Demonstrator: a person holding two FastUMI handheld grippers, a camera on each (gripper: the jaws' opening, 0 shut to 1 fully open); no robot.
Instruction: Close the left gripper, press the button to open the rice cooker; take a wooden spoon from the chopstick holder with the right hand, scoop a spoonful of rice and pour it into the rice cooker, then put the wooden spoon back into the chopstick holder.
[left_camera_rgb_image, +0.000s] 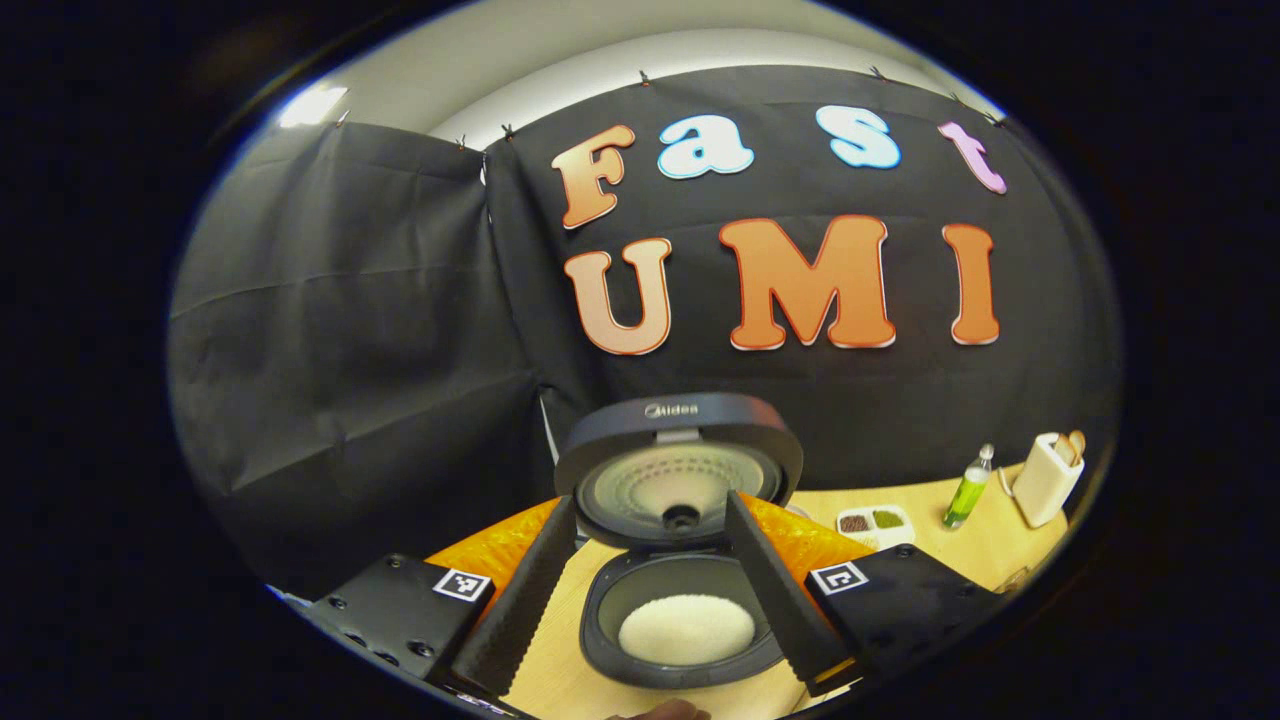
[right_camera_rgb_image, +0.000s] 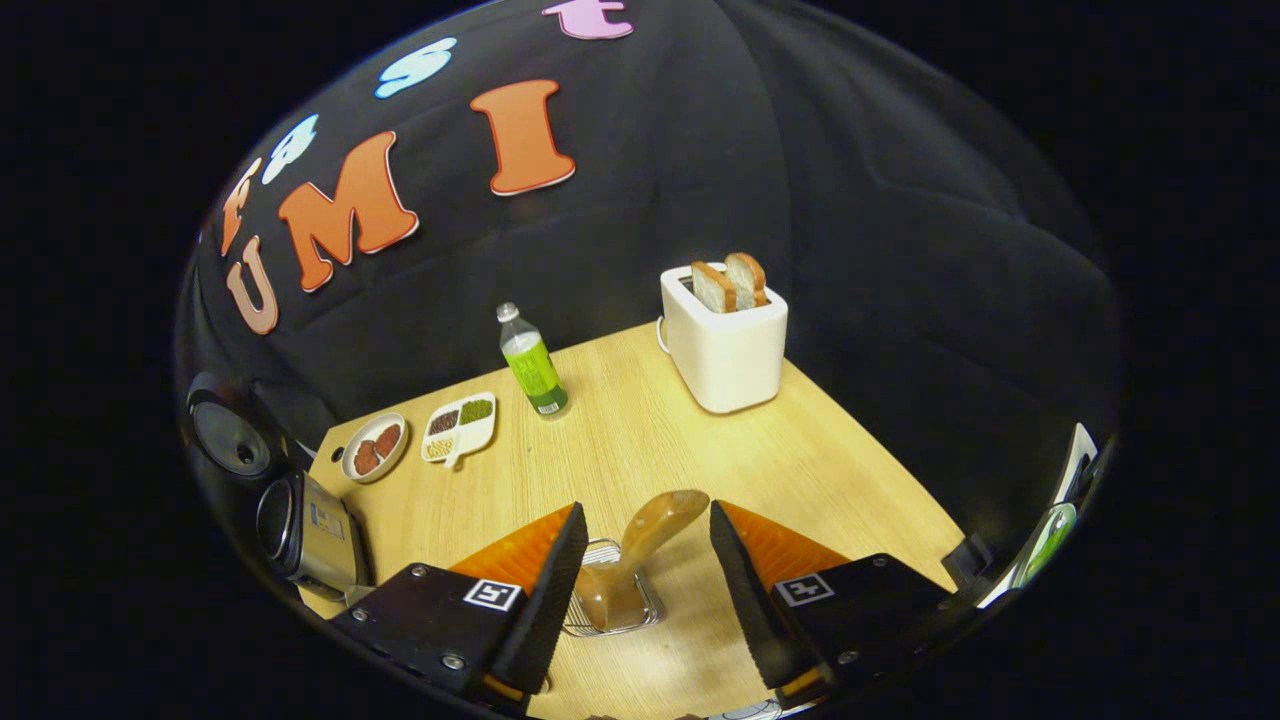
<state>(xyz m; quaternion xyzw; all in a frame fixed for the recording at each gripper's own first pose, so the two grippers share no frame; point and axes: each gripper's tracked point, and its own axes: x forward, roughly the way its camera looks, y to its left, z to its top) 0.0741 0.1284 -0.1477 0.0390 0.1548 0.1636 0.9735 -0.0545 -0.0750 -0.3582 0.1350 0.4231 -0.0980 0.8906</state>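
Showing rice cooker (left_camera_rgb_image: 680, 540) open; wooden spoon (right_camera_rgb_image: 640, 545) in chopstick holder (right_camera_rgb_image: 612, 600).

This is a staged recording booth dressed as a kitchen: black cloth walls (right_camera_rgb_image: 900, 300) clipped up along their top edge close in a pale wooden bench (right_camera_rgb_image: 700, 450). Toward the bench's far edge stand a white toaster (right_camera_rgb_image: 725, 345) with two bread slices, a clear bottle of green liquid (right_camera_rgb_image: 532, 365) and a white divided dish of beans (right_camera_rgb_image: 460, 425). A dark rice cooker with its lid raised (left_camera_rgb_image: 680, 540) holds white rice.
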